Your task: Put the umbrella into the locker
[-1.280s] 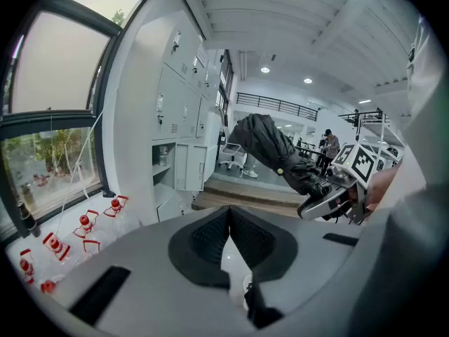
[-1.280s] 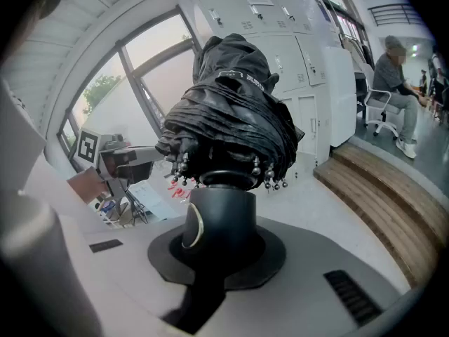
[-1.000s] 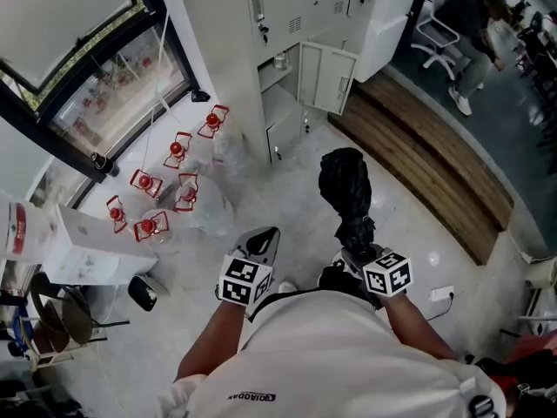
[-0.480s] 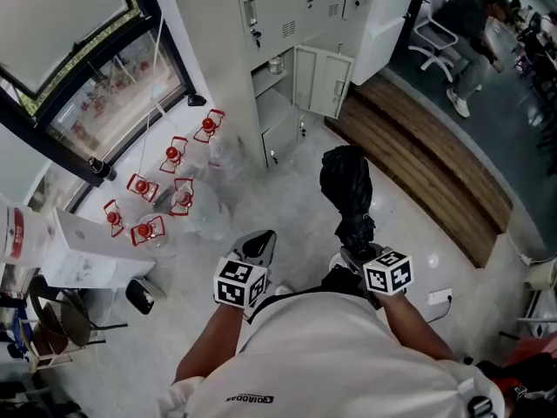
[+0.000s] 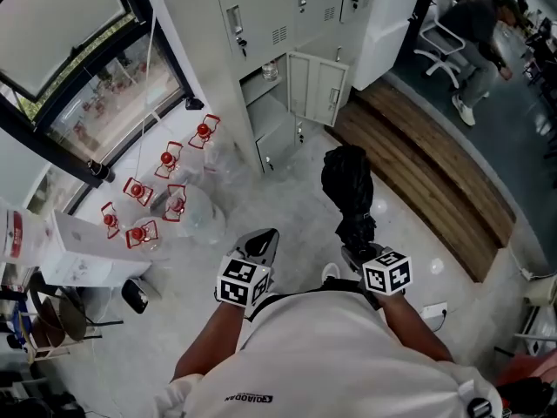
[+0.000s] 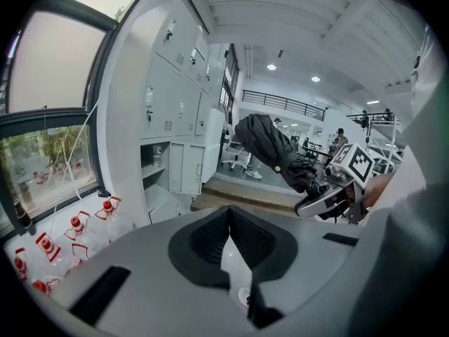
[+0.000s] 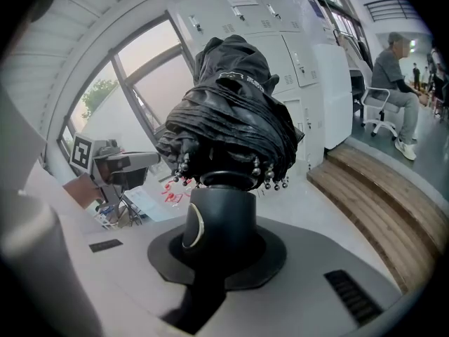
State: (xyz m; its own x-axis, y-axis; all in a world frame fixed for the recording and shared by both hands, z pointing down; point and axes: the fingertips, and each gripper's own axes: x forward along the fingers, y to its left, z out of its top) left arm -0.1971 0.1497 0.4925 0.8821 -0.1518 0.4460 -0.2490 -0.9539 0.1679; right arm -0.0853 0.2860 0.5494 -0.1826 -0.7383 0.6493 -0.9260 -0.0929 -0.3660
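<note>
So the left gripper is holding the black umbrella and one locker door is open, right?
Not quite. The right gripper holds the black umbrella, not the left one. The right gripper view shows its jaws clamped on the umbrella's handle. The left gripper is shut on nothing. One locker door is open, as you said.

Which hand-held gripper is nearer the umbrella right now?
Right. The right hand-held gripper is shut on the umbrella; the left hand-held gripper, empty, stays clear off to its left.
</note>
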